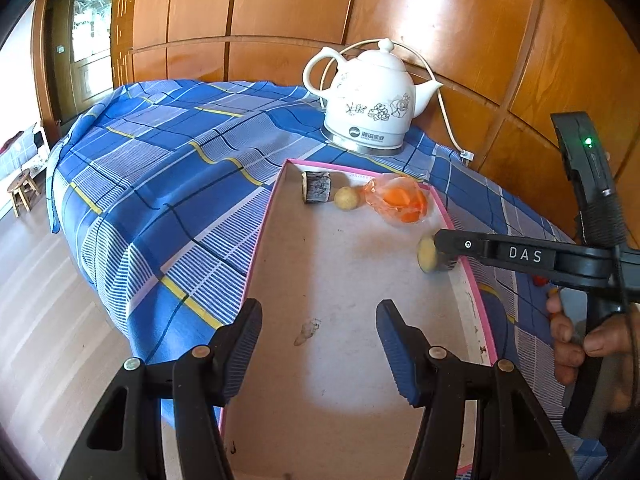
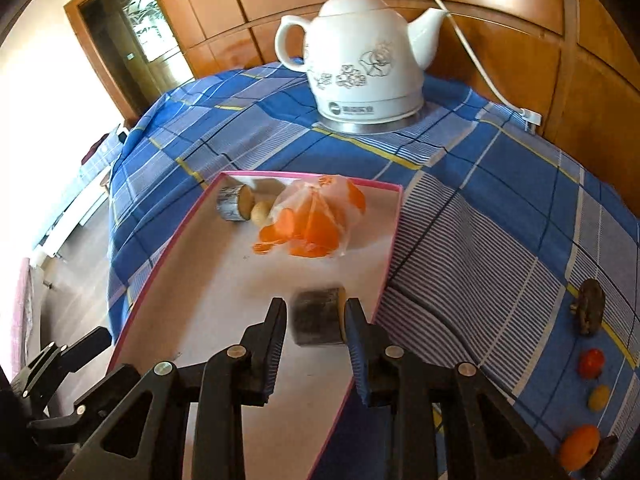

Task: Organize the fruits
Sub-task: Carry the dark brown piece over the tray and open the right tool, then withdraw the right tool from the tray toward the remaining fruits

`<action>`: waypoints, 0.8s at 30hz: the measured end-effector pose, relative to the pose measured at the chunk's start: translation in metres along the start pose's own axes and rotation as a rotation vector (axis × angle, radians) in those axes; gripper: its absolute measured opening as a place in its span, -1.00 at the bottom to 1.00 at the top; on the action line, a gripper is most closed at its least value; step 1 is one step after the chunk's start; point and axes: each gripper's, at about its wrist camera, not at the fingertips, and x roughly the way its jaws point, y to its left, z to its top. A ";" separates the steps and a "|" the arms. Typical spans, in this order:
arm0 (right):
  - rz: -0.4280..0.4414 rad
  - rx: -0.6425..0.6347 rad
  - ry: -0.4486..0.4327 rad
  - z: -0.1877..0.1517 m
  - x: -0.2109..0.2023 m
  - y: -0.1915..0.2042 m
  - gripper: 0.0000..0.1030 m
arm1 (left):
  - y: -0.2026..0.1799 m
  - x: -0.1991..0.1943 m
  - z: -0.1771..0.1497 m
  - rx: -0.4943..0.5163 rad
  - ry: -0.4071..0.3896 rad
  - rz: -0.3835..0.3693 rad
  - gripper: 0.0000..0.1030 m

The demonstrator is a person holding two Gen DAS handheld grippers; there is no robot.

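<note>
Showing loose fruits [image 2: 591, 362] right-wrist only | hand [image 1: 576, 344] left-wrist only

"DAS" on right tongs [image 1: 438, 256]; kettle [image 1: 370, 100] logo unreadable.

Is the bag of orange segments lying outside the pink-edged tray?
No. The bag of orange segments lies inside the pink-edged tray, near its far end.

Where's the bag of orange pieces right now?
The bag of orange pieces lies inside the pink-rimmed tray, at its far end near the white kettle, just right of a small round fruit.
</note>
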 end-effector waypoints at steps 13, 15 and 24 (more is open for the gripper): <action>-0.007 0.052 -0.077 -0.020 -0.045 -0.020 -0.34 | -0.014 -0.004 -0.003 0.045 -0.011 -0.010 0.17; -0.015 0.048 -0.080 -0.024 -0.051 -0.022 -0.34 | -0.017 -0.005 -0.003 0.053 -0.014 -0.015 0.17; -0.091 -0.011 -0.074 -0.048 -0.081 -0.034 -0.34 | -0.029 -0.012 -0.005 0.090 -0.027 -0.032 0.17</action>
